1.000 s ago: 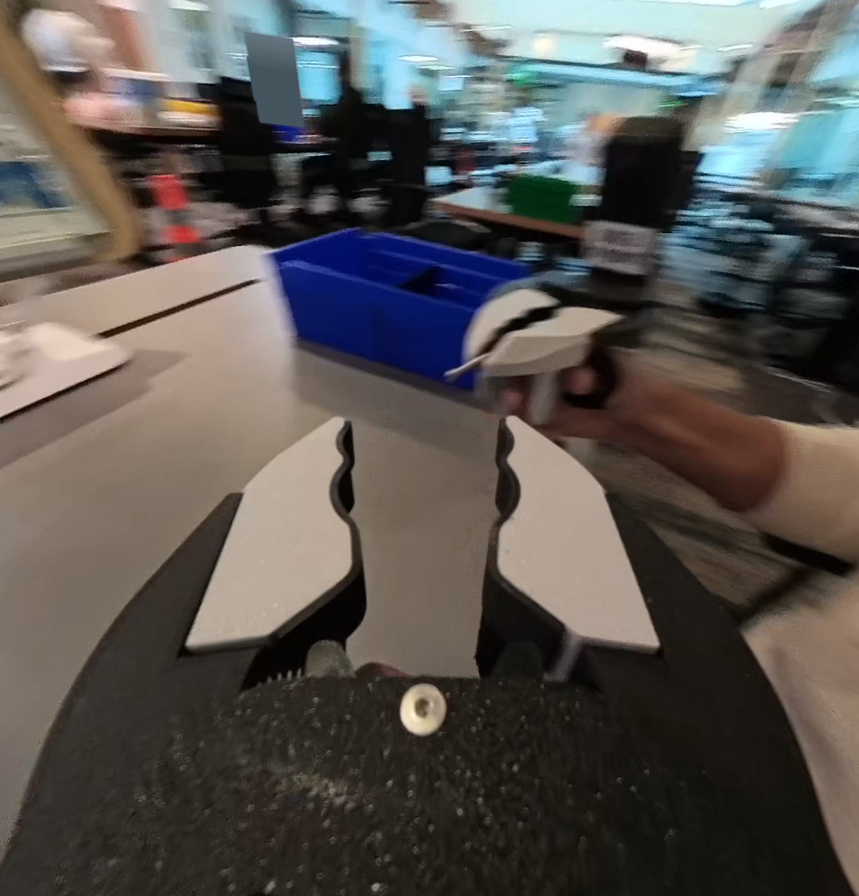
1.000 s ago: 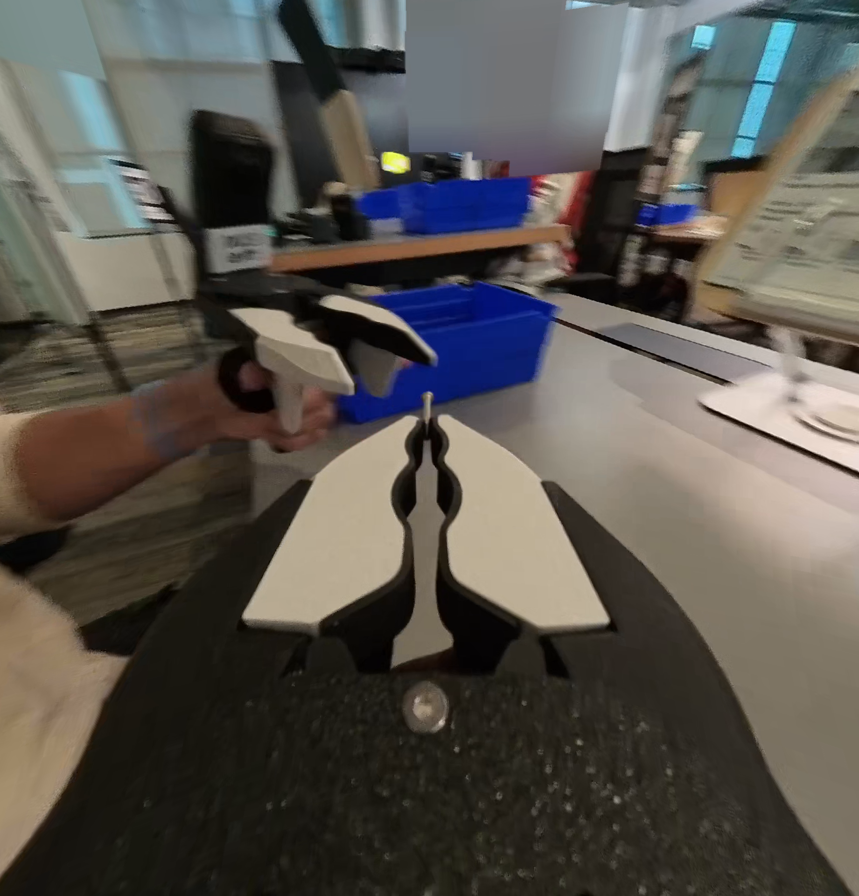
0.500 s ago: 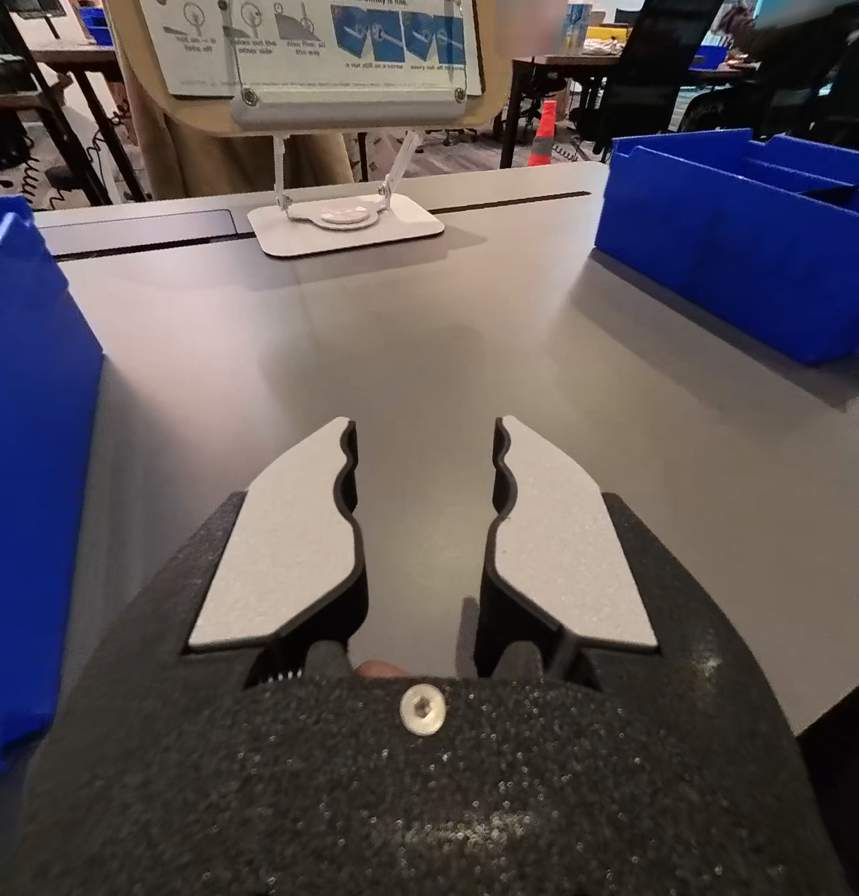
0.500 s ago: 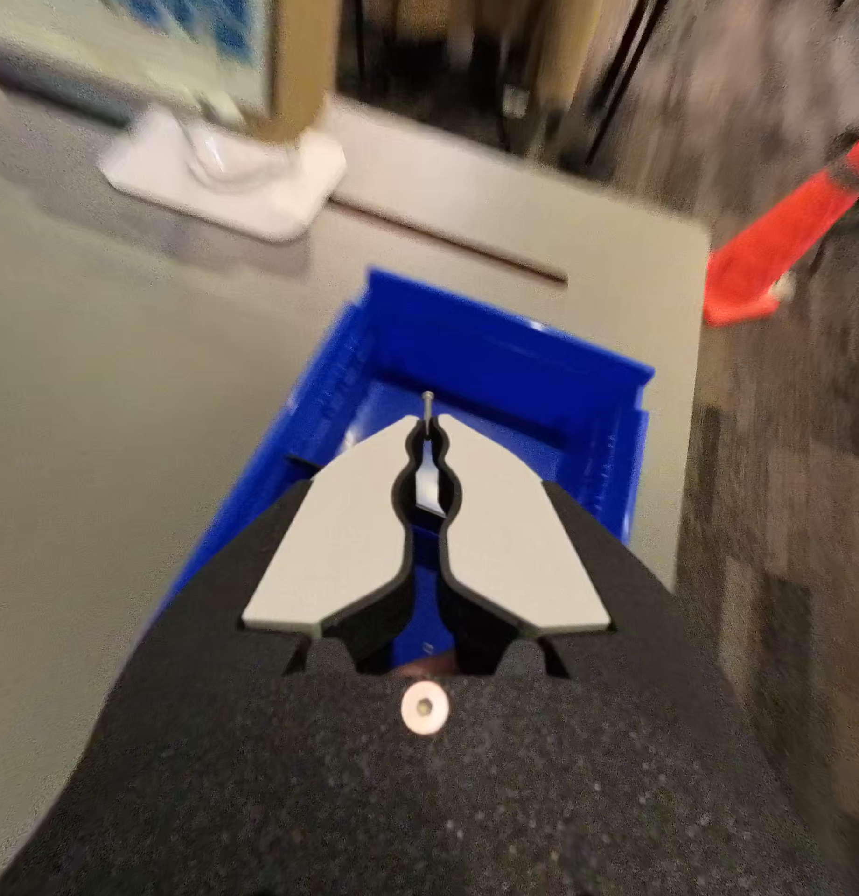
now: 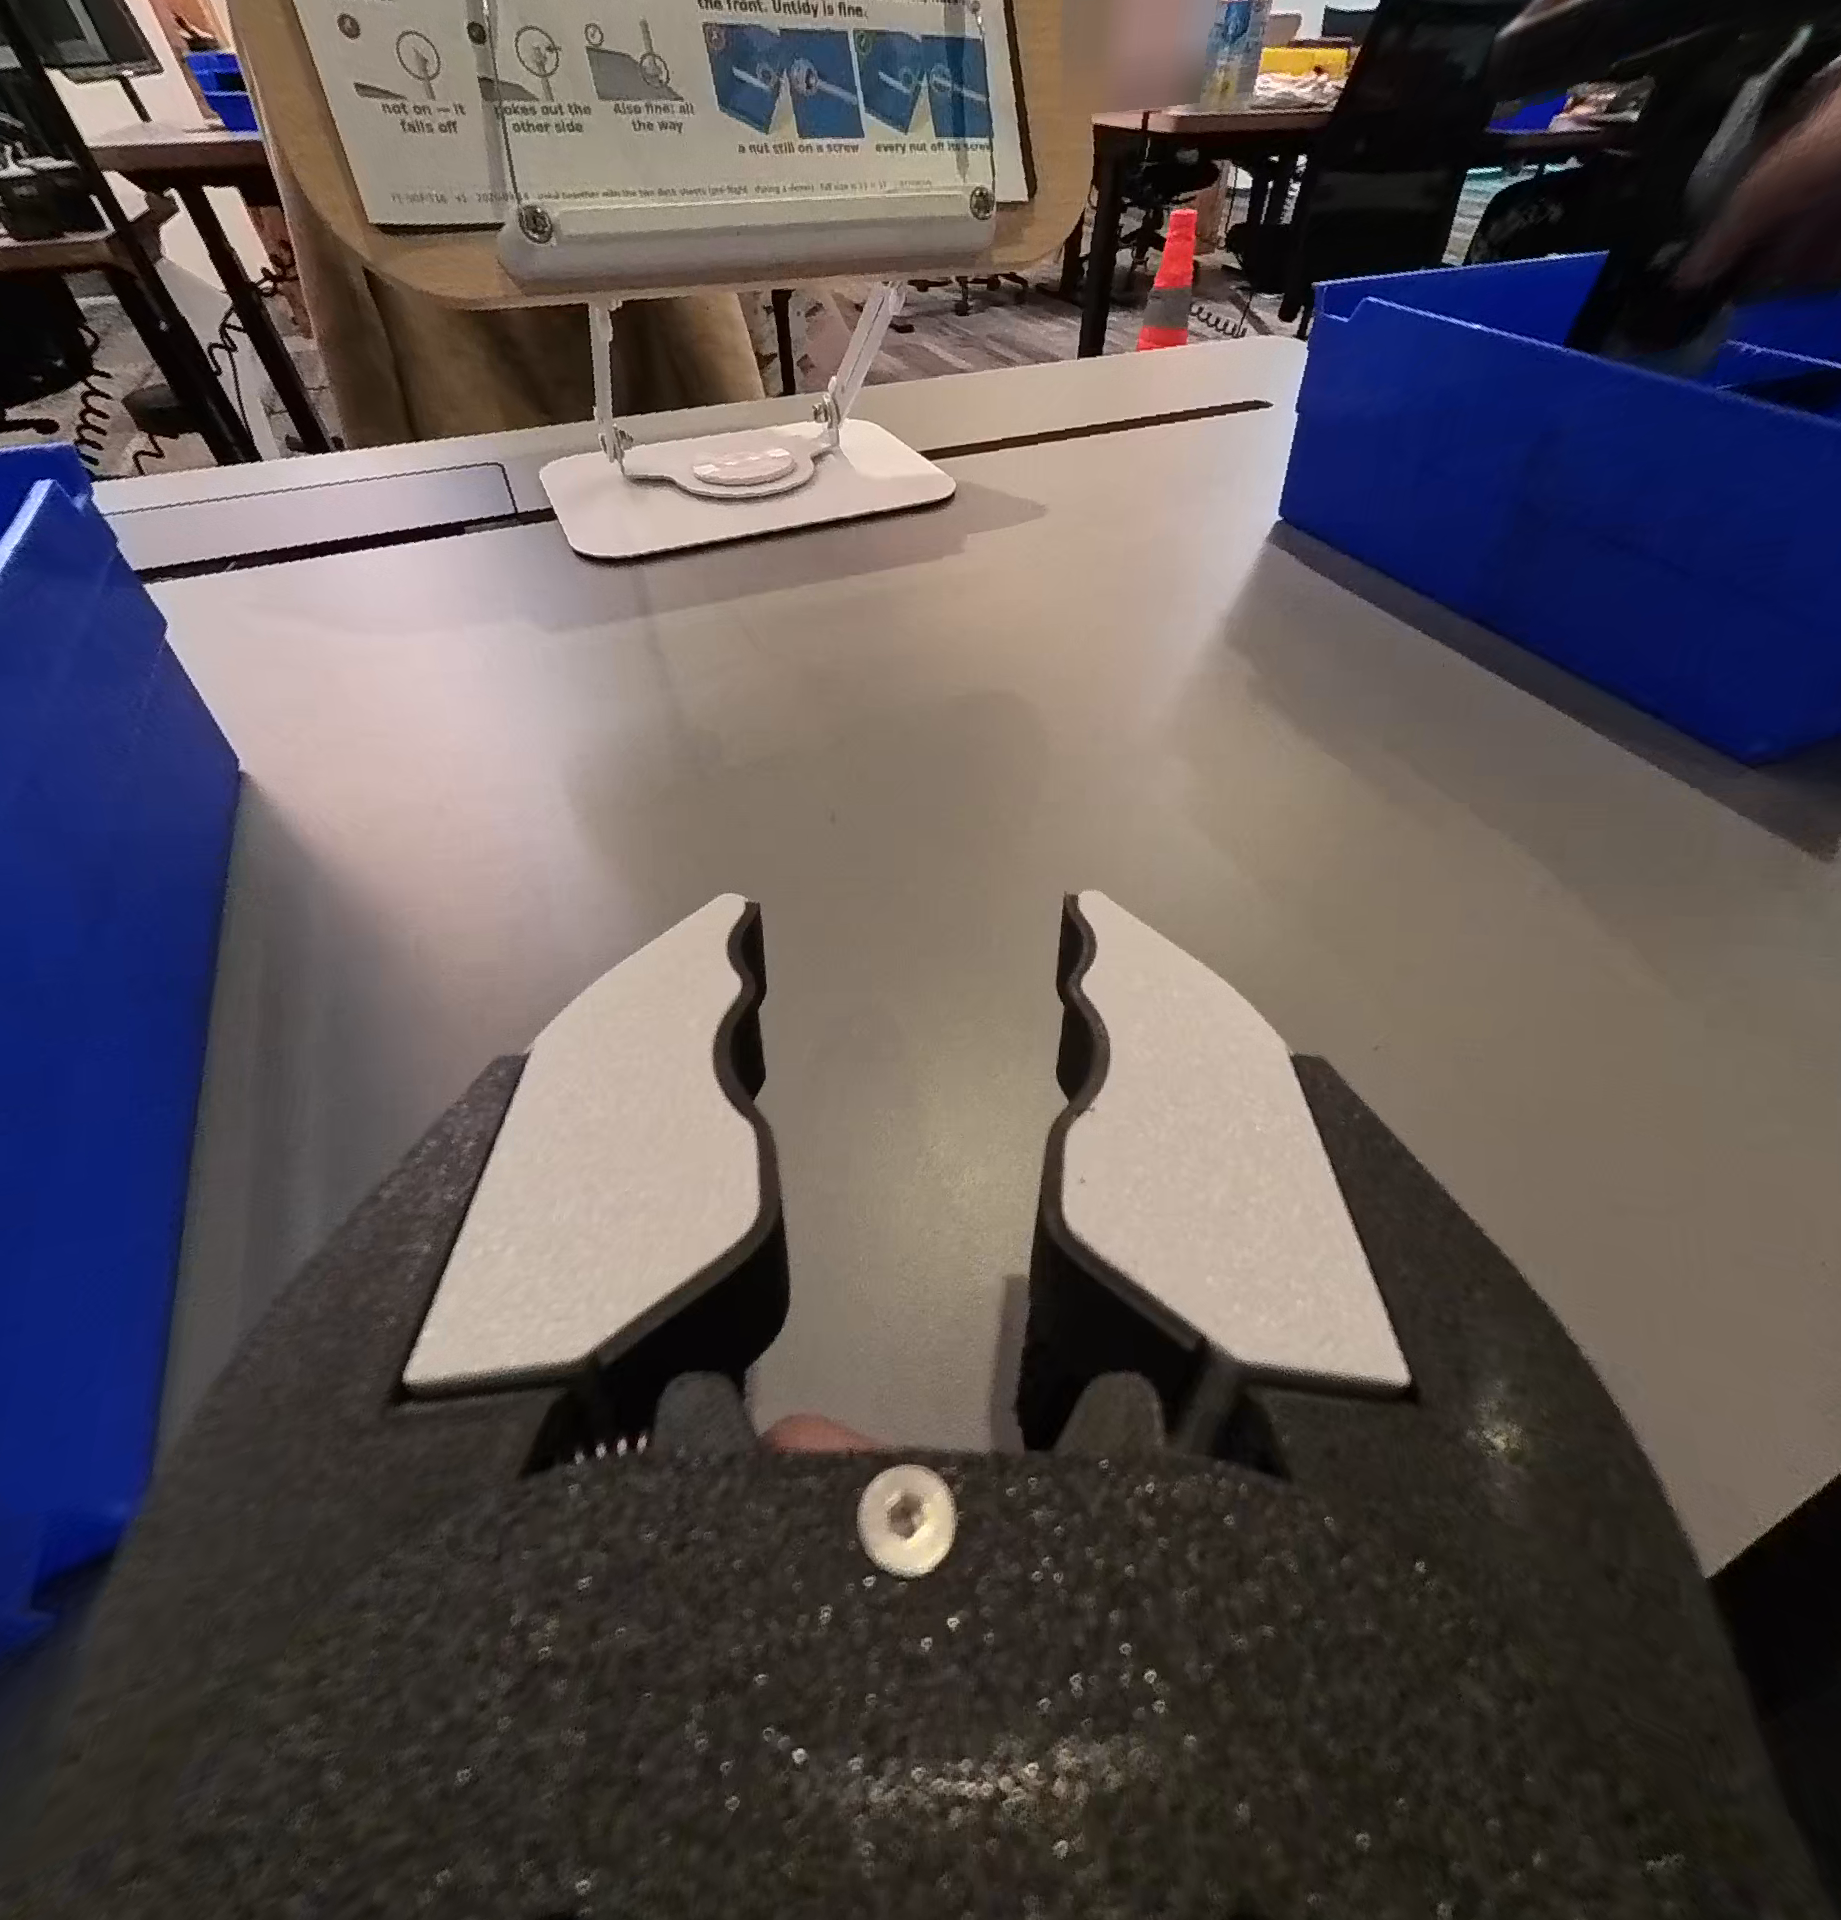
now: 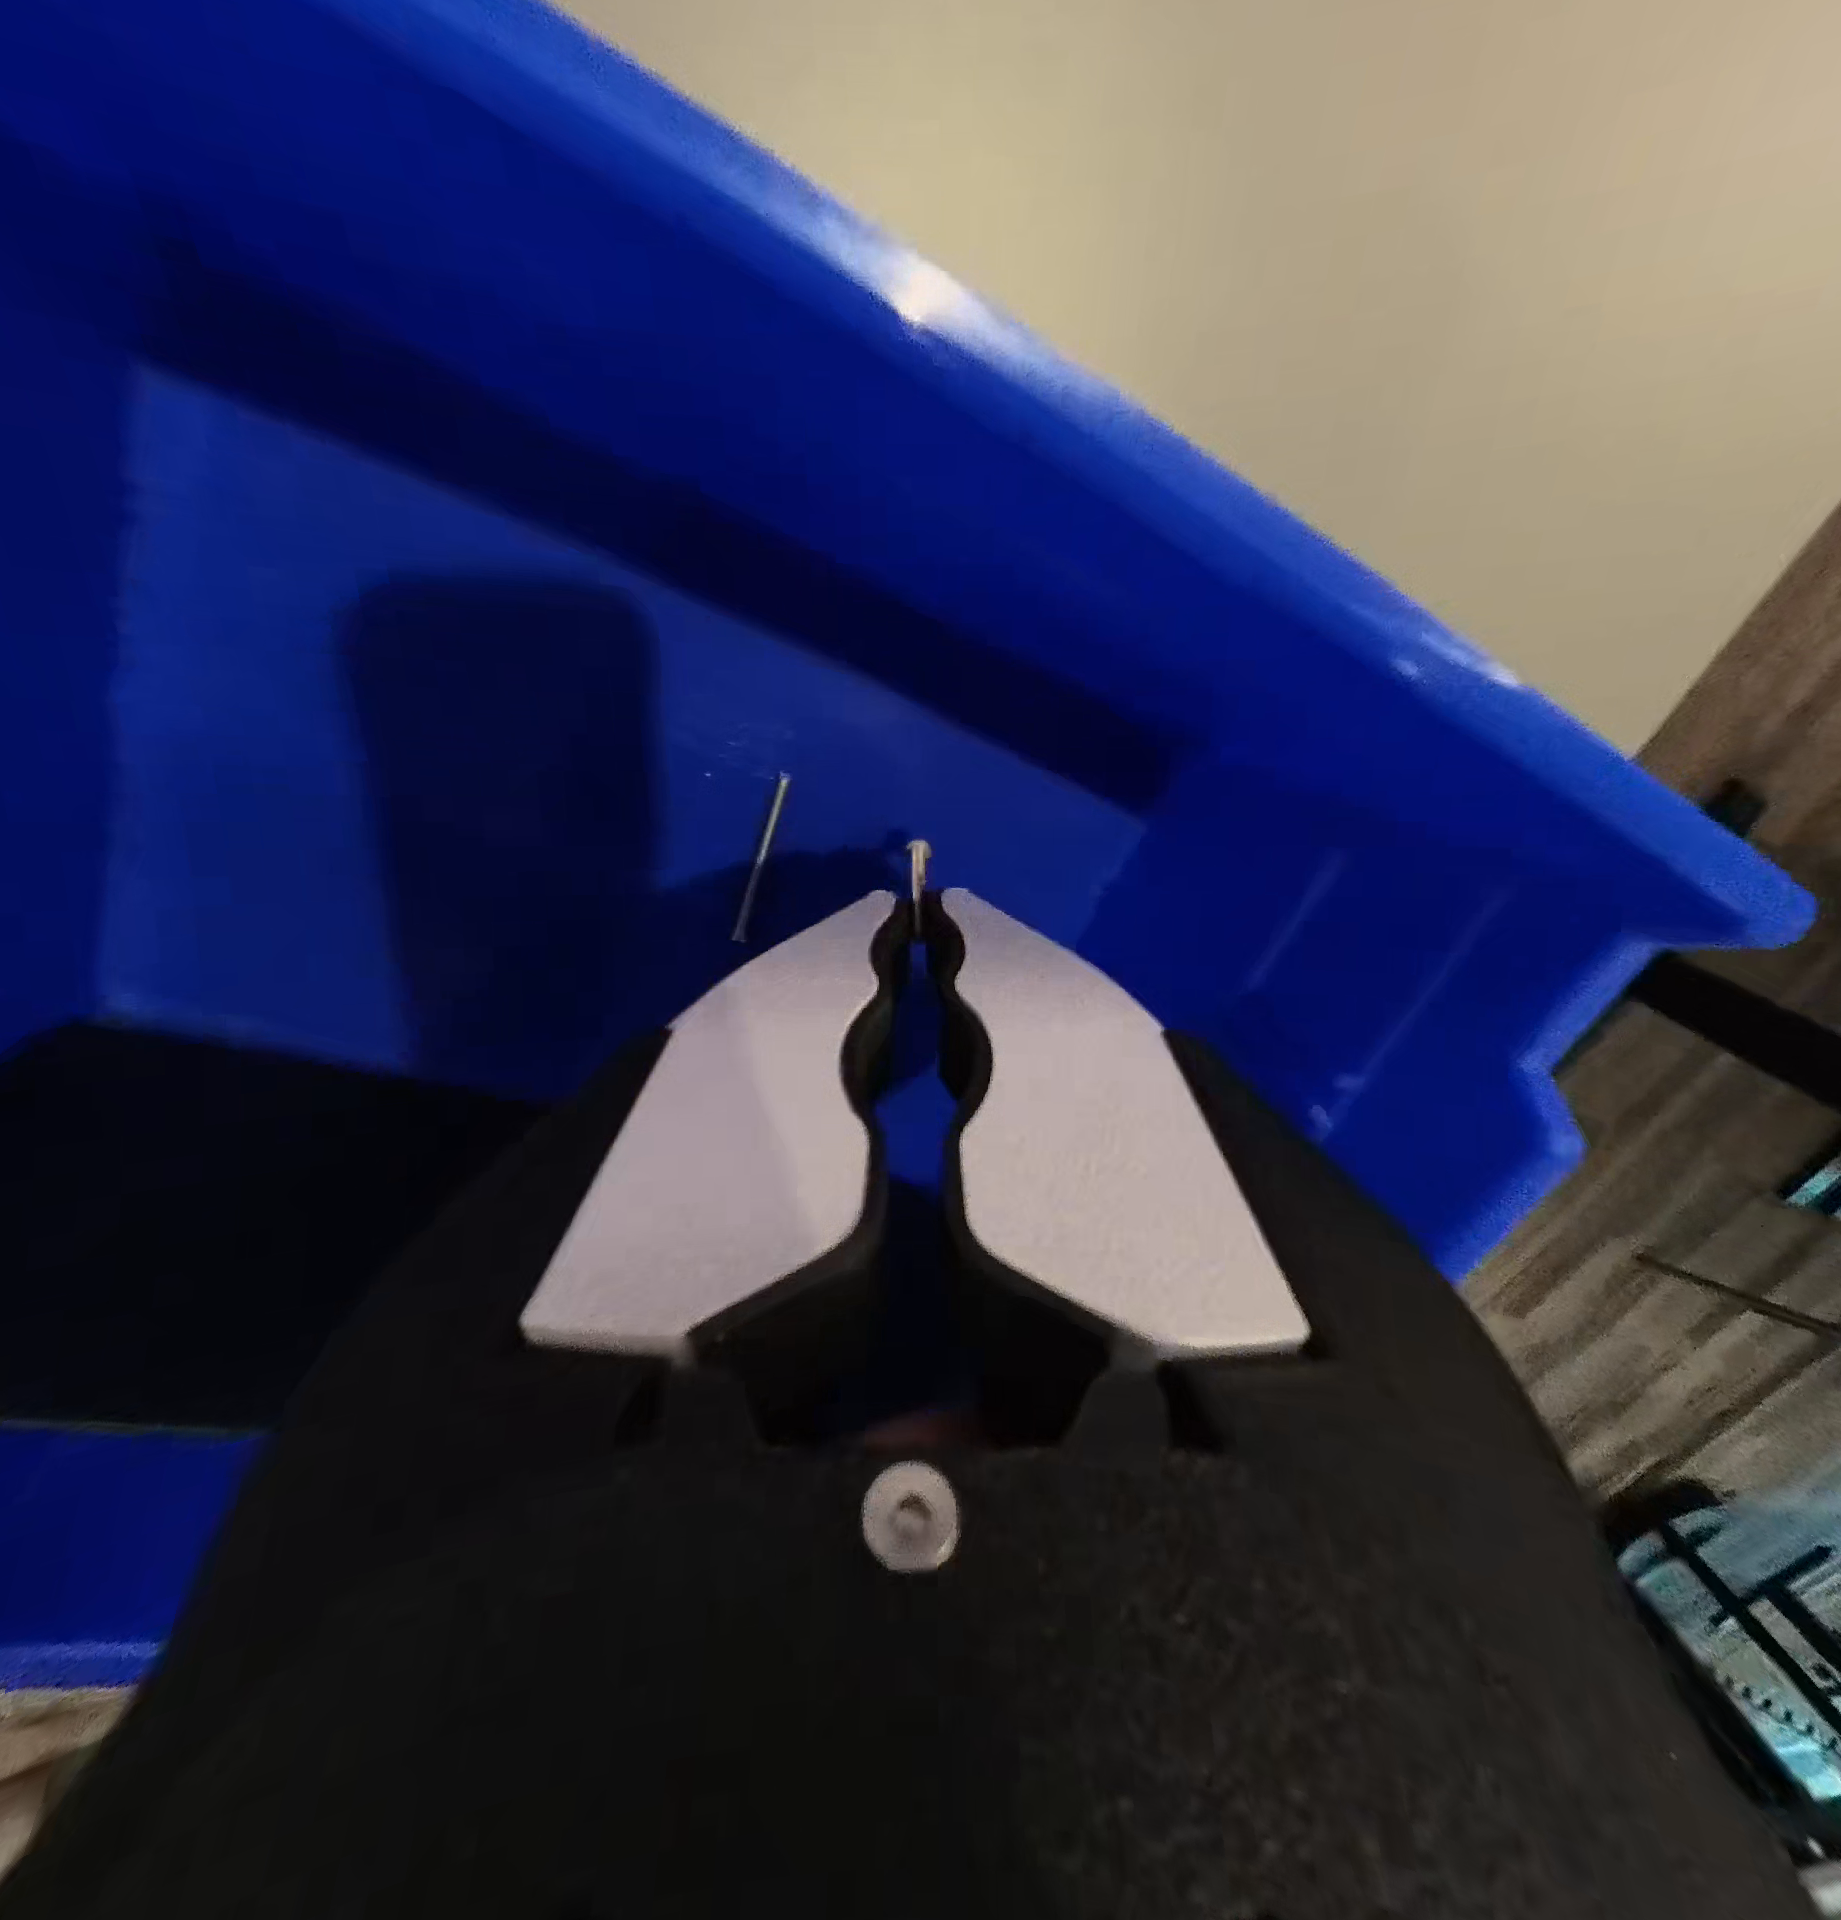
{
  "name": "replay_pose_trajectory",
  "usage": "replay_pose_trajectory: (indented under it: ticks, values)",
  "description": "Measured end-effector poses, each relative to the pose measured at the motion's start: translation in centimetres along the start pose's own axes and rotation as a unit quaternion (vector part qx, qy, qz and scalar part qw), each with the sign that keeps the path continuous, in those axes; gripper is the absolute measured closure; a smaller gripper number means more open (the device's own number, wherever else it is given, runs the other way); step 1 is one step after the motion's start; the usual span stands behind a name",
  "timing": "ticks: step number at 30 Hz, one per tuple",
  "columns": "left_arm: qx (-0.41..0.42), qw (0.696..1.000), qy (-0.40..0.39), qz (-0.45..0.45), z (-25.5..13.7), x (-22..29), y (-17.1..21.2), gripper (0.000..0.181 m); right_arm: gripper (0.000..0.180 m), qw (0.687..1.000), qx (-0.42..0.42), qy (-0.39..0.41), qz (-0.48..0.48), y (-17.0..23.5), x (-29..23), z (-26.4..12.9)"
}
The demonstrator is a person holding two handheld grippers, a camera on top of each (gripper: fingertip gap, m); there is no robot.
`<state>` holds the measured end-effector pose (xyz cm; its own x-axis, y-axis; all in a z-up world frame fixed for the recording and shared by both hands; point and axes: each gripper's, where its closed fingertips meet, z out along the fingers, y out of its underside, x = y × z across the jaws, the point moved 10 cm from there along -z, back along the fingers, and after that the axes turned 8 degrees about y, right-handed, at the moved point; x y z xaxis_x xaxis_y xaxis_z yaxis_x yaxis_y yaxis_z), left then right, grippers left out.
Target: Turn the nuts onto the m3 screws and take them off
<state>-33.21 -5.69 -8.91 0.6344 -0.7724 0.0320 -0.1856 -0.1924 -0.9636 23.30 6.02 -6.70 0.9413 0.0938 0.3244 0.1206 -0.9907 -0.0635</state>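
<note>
Two grippers show in these views, each with pale grey finger plates on a black speckled body. The left gripper [image 5: 911,925] hovers low over the smooth grey table [image 5: 895,727] with its fingers spread wide and nothing between them. On its left stands a blue plastic bin [image 5: 74,935], and another blue plastic bin [image 5: 1581,561] sits at the table's far right corner. At the back edge of the table stands a white flat-based stand [image 5: 750,488] carrying an illustrated instruction sheet [image 5: 687,94]. An orange traffic cone [image 5: 1170,281] stands on the floor beyond the table.

The right gripper [image 6: 918,899] reaches down inside the right-hand bin [image 6: 1207,582], its fingers nearly together and pinching a thin silver m3 screw [image 6: 917,868], whose end pokes out just past the tips. A second thin silver screw [image 6: 765,857] lies on the bin's blue floor, just to the left of the tips and apart from them. In the left wrist view, the right gripper appears only as a dark blur above that bin.
</note>
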Motion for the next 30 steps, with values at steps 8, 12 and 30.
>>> replay_pose_trajectory:
  ticks: [8,12,30]
  values:
    - [-0.004,1.000,0.003,-0.003,0.1,0.0,0.0,0.127,0.170,1.000,-0.015,-0.005,0.004,0.3,0.3,0.8]
    - [-0.003,1.000,0.005,-0.006,0.1,-0.1,0.0,0.127,0.159,0.997,0.076,0.021,-0.007,0.9,1.1,-4.8]
    - [0.051,0.996,-0.045,-0.052,-1.2,-1.2,-0.2,0.127,0.148,0.734,0.642,-0.084,0.206,16.7,-31.7,-13.2]
